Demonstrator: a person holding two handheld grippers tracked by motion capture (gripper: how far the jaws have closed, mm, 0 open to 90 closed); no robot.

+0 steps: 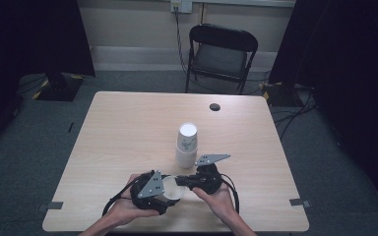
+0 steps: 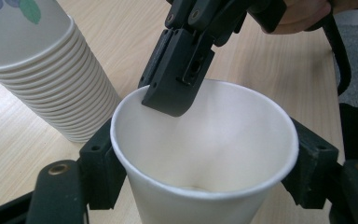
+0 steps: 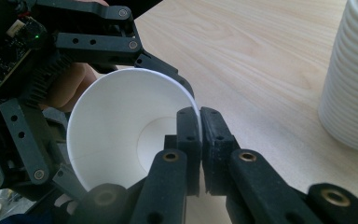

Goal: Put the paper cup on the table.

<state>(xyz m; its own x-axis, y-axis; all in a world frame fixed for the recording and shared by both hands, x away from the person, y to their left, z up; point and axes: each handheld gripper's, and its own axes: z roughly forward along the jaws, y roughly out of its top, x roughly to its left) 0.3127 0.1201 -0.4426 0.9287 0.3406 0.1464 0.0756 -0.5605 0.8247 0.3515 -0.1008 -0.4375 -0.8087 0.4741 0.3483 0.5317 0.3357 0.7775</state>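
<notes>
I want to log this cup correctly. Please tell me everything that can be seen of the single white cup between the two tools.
The single cup is plain white, paper by its look, with a rolled rim and nothing visible inside. It is held off the stack of cups, near the table's front edge. The left hand-held gripper flanks its body with both jaws; the right hand-held gripper pinches its rim, one jaw inside.

Ahead: I find the cup stack standing just beyond both grippers.
Sides: I see bare table left and right.
</notes>
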